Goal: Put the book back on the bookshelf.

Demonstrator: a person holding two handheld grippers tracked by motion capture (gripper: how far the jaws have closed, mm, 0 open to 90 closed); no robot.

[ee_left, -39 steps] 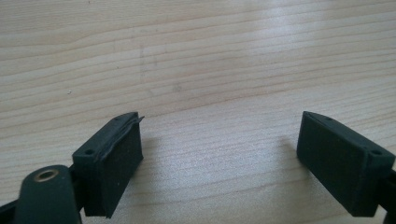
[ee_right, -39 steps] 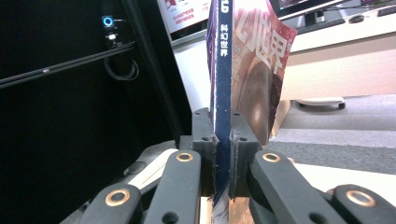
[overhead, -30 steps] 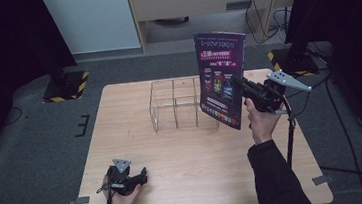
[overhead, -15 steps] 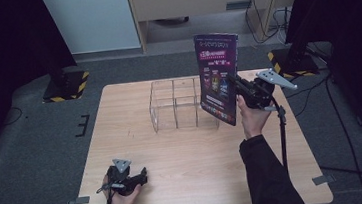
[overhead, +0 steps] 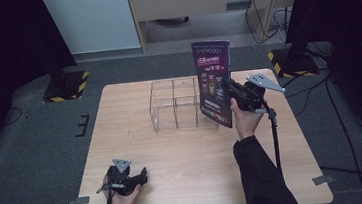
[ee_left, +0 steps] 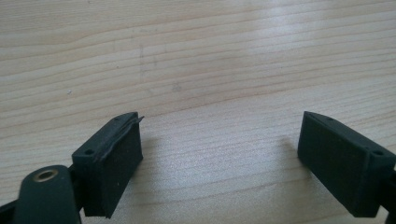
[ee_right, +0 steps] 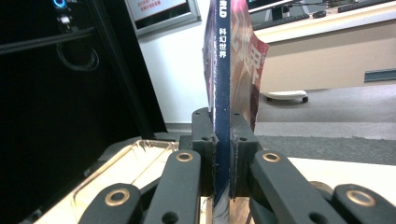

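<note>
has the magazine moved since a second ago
Yes. The magazine, clamped in the right gripper, has shifted left and slightly lower in the high view, now overlapping the right end of the clear organizer on the table.

A light wooden bench stands on a grey carpeted floor. Behind it a pale wall panel meets a beige cabinet. Black curtains hang at both sides, with yellow-and-black striped stand feet below; cables trail over the carpet
</note>
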